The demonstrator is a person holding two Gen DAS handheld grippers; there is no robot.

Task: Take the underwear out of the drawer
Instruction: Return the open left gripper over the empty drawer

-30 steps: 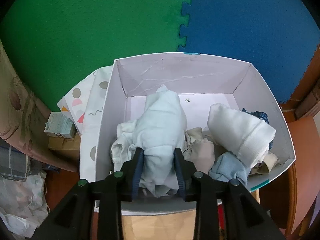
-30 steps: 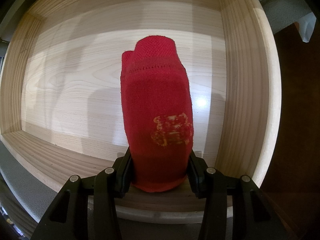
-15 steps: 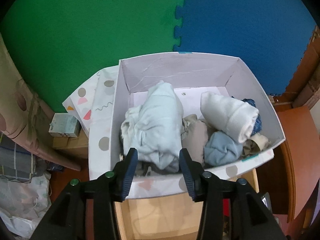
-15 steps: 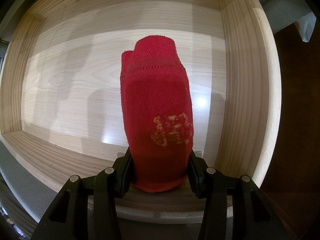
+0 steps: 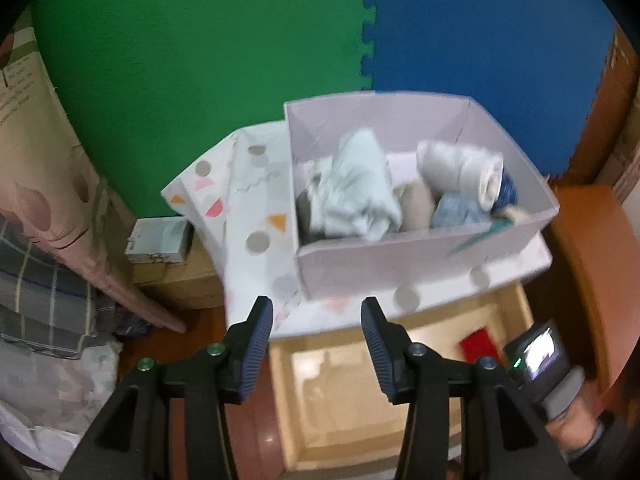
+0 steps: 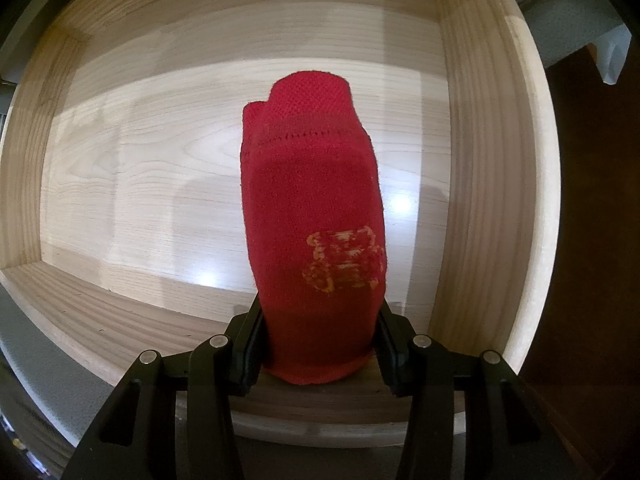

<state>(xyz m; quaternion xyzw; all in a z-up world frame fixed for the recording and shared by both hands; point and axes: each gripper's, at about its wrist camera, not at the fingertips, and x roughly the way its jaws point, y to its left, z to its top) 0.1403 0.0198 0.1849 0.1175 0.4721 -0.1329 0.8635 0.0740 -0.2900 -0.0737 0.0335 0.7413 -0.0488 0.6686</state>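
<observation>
My right gripper (image 6: 318,332) is shut on a red folded garment (image 6: 316,236) with an orange emblem, inside the light wooden drawer (image 6: 476,160). The drawer floor around it is bare. My left gripper (image 5: 316,336) is open and empty, above and in front of a white box (image 5: 400,258) that holds several rolled garments, among them a pale blue one (image 5: 358,192) and a white roll (image 5: 460,166). In the left wrist view the drawer (image 5: 400,380), the red garment (image 5: 478,346) and the right gripper's camera (image 5: 540,354) show below the box.
The white box sits on a dotted white surface (image 5: 248,208). Green (image 5: 180,80) and blue (image 5: 480,40) foam mats lie beyond it. A small carton (image 5: 160,236), a pink patterned cloth (image 5: 48,184) and a plaid fabric (image 5: 36,300) are at the left.
My left gripper has let go of the pale blue garment in the white box and pulled back and up. The right gripper has not moved.
</observation>
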